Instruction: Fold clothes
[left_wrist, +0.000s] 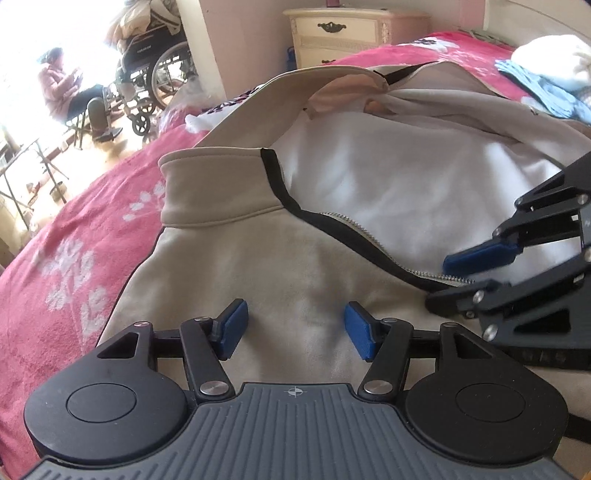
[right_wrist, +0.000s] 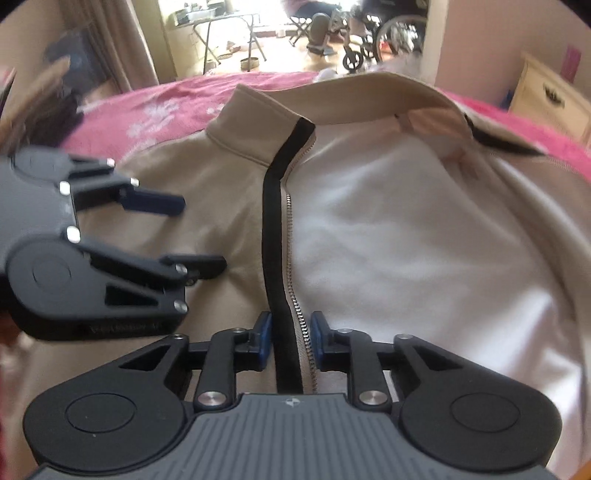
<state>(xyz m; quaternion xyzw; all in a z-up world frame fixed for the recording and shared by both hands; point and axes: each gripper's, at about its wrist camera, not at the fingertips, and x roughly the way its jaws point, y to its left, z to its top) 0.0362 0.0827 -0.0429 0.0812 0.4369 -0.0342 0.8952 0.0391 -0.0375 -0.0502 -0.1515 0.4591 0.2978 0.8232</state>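
Observation:
A beige zip-up jacket (left_wrist: 258, 258) with a white fleece lining (right_wrist: 406, 236) lies opened on a pink bedspread (left_wrist: 55, 258). My left gripper (left_wrist: 293, 330) is open and hovers low over the beige front panel below the collar (left_wrist: 218, 184), with nothing between its fingers. My right gripper (right_wrist: 291, 341) straddles the black-taped zipper edge (right_wrist: 275, 229). Its jaws are narrowed close to both sides of the strip, with a gap still showing. In the left wrist view the right gripper (left_wrist: 458, 275) comes in from the right, turned sideways over the zipper teeth. The left gripper (right_wrist: 199, 232) shows blurred on the left of the right wrist view.
A folded light-blue garment and a white bundle (left_wrist: 546, 70) lie at the bed's far right. A cream nightstand (left_wrist: 343, 33) stands behind the bed. Beyond the bed's left side are a wheelchair (left_wrist: 155, 74), a seated person (left_wrist: 62, 88) and a folding table (right_wrist: 221, 33).

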